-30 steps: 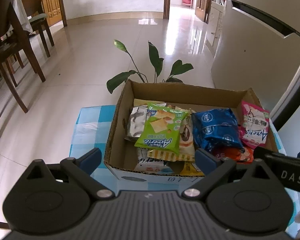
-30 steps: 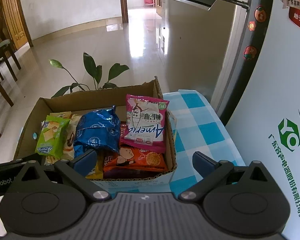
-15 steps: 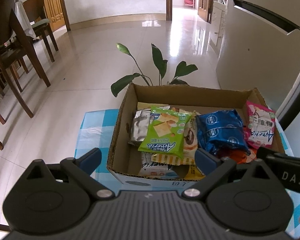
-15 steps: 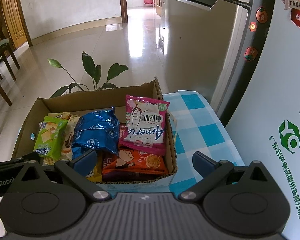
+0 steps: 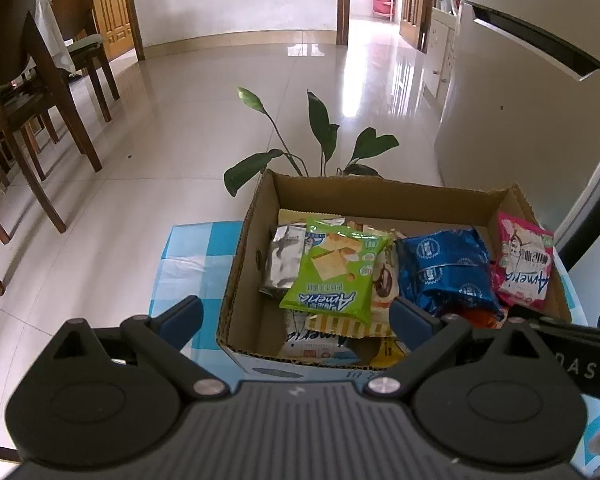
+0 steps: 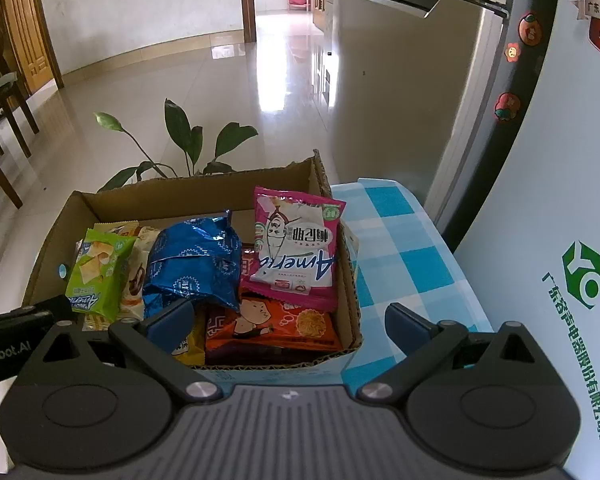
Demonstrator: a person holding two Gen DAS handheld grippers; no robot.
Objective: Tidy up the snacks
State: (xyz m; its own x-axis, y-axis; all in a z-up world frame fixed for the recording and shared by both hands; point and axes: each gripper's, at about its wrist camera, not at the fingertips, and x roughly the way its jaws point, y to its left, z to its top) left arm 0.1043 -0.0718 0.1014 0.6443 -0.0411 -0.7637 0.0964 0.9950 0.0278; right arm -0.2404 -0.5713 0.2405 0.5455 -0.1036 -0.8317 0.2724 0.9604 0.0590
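Left gripper (image 5: 296, 316): fingers spread wide, nothing between them, hovering over the near wall of the cardboard box (image 5: 244, 264), at its left half. Right gripper (image 6: 286, 318): fingers likewise apart and empty, over the box's near right corner.

Box sits on the table, on a blue-and-white checked cloth (image 6: 400, 240), at the near edge. All the snacks lie inside it, overlapping:
- green cracker packet (image 5: 334, 270), on top, left of centre, lying on a silver foil packet (image 5: 282, 260) and a striped yellow packet (image 5: 340, 326).
- blue foil bag (image 6: 192, 260), centre, puffed and crinkled.
- pink packet (image 6: 296, 248), leaning against the right wall, tilted.
- orange packet (image 6: 276, 324), flat at the near right corner, partly under the pink and blue ones.

Handling, my judgement: all light, soft, air-filled pouches; film looks slick; contents probably brittle, so a hard pinch on the belly risks crushing. Better to grip a crimped end seal or a free corner. The green packet's near edge and the pink packet's raised top seal look easiest to reach. Buried packets likely drag their neighbours.
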